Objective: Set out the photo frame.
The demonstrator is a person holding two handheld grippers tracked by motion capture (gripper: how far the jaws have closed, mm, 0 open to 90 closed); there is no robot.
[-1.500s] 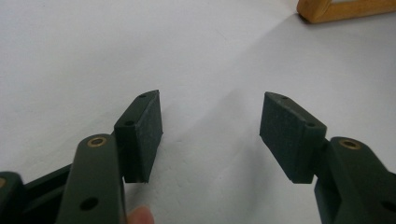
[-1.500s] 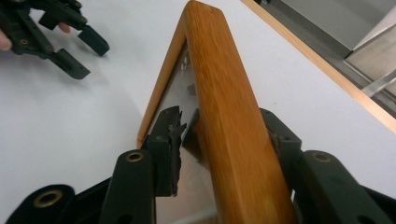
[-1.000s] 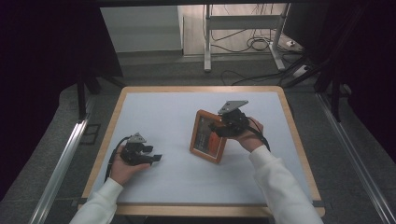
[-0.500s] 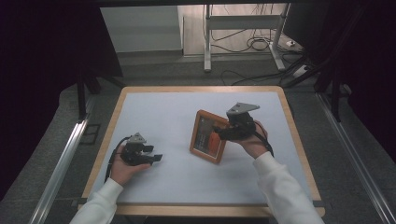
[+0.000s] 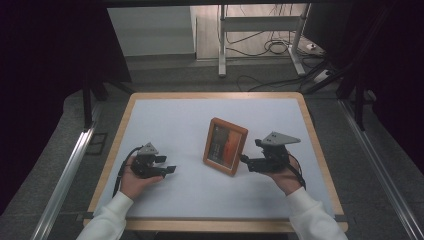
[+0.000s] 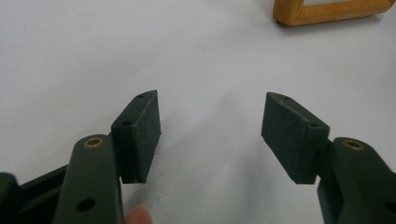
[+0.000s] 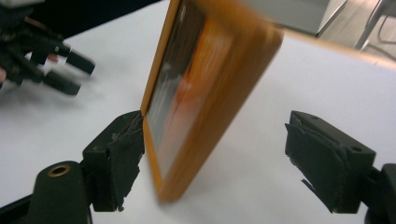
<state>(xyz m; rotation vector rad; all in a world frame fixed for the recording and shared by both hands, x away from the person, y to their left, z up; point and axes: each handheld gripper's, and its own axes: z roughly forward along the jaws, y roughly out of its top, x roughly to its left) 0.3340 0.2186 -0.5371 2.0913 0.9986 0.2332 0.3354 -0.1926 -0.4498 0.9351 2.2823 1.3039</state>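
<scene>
A picture frame (image 5: 225,146) with an orange wooden border stands tilted near the middle of the white table top (image 5: 190,120). My right gripper (image 5: 246,161) sits just right of it, low at its near corner. In the right gripper view the frame (image 7: 205,93) is blurred and sits between the open jaws of my right gripper (image 7: 215,140), and the left pad (image 7: 119,154) touches its front edge. My left gripper (image 5: 167,165) rests on the table at the left, held in a hand. It is open and holds nothing (image 6: 210,121). A corner of the frame (image 6: 327,9) lies ahead of it.
The table has a wooden rim (image 5: 320,150). Beyond its far edge are a metal stand (image 5: 260,30) and cables (image 5: 270,47) on the floor. The left gripper (image 7: 56,65) is seen beyond the frame in the right gripper view.
My right gripper has moved from the frame's upper edge down and toward the near side, and now stands open around its lower corner. The frame stands more upright. The left gripper has not moved.
</scene>
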